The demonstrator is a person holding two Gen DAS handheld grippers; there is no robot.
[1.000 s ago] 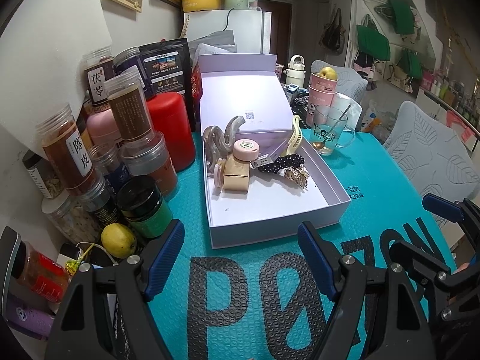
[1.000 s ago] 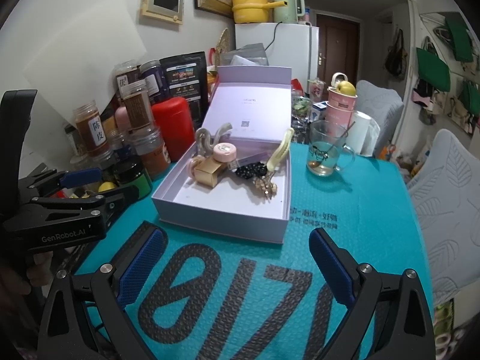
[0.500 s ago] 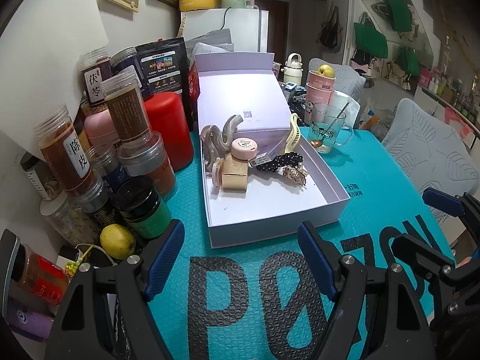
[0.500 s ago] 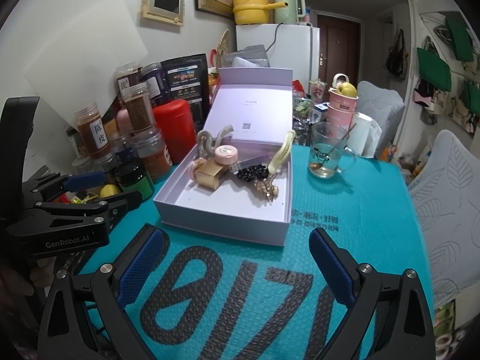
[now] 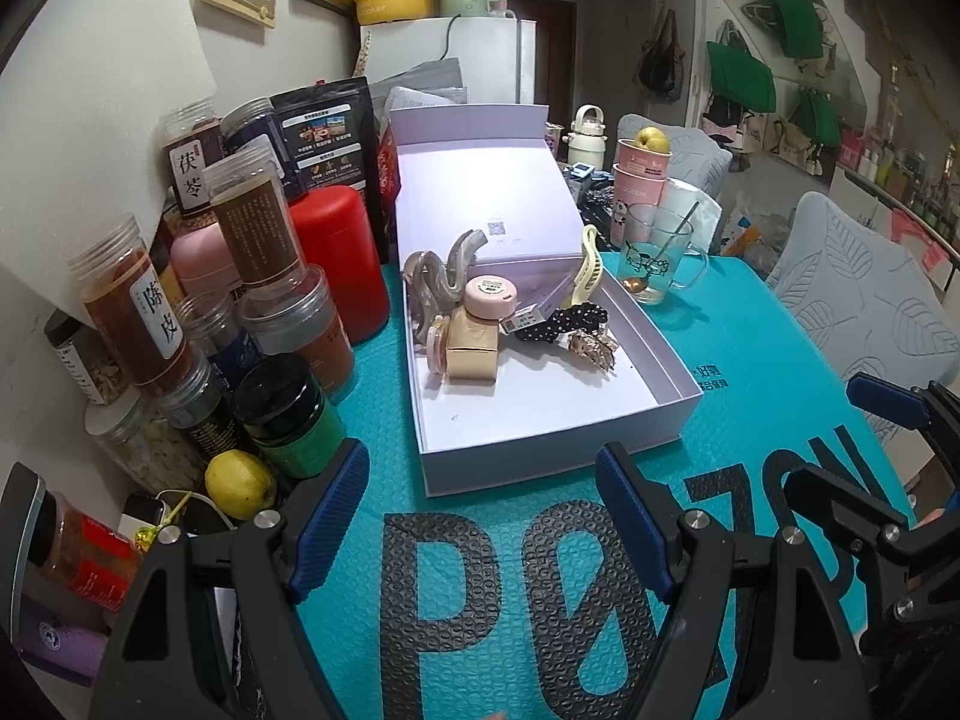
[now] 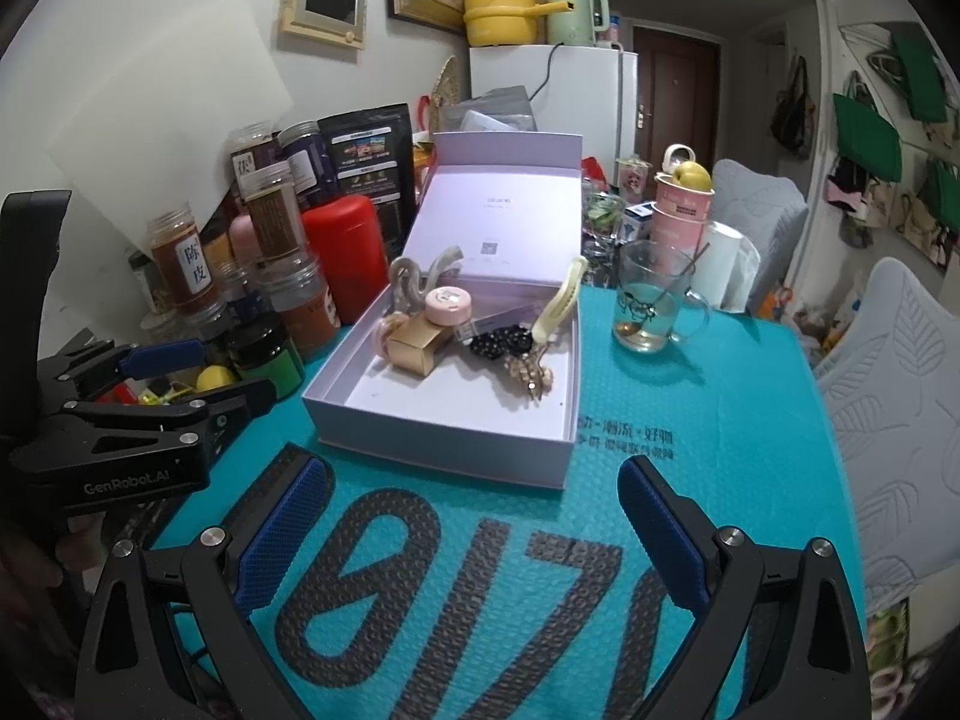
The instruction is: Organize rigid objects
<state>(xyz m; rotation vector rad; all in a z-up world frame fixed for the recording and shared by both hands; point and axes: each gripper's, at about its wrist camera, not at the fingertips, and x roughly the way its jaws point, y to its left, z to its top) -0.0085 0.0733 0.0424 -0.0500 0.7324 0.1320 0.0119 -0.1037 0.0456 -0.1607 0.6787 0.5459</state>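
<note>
An open white box (image 5: 558, 444) (image 6: 444, 450) with its lid raised stands on the teal mat. Inside lie a grey hair claw (image 5: 435, 282), a pink round case (image 5: 491, 298) (image 6: 447, 304), a gold carton (image 5: 473, 351) (image 6: 414, 351), a black beaded scrunchie (image 5: 555, 321) (image 6: 501, 342), a gold clip (image 5: 591, 348) (image 6: 531, 375) and a pale yellow claw clip (image 5: 585, 267) (image 6: 561, 294). My left gripper (image 5: 483, 522) is open just in front of the box, with nothing between its jaws. My right gripper (image 6: 474, 531) is open too, also before the box and empty.
Several spice jars (image 5: 138, 306), a red canister (image 5: 339, 261), a green-labelled jar (image 5: 288, 414) and a lemon (image 5: 237, 483) crowd the left side. A glass mug with a spoon (image 6: 651, 303) and pink cups (image 6: 681, 210) stand right of the box. The teal mat (image 6: 690, 396) lies underneath; grey chairs (image 6: 900, 372) stand at the right.
</note>
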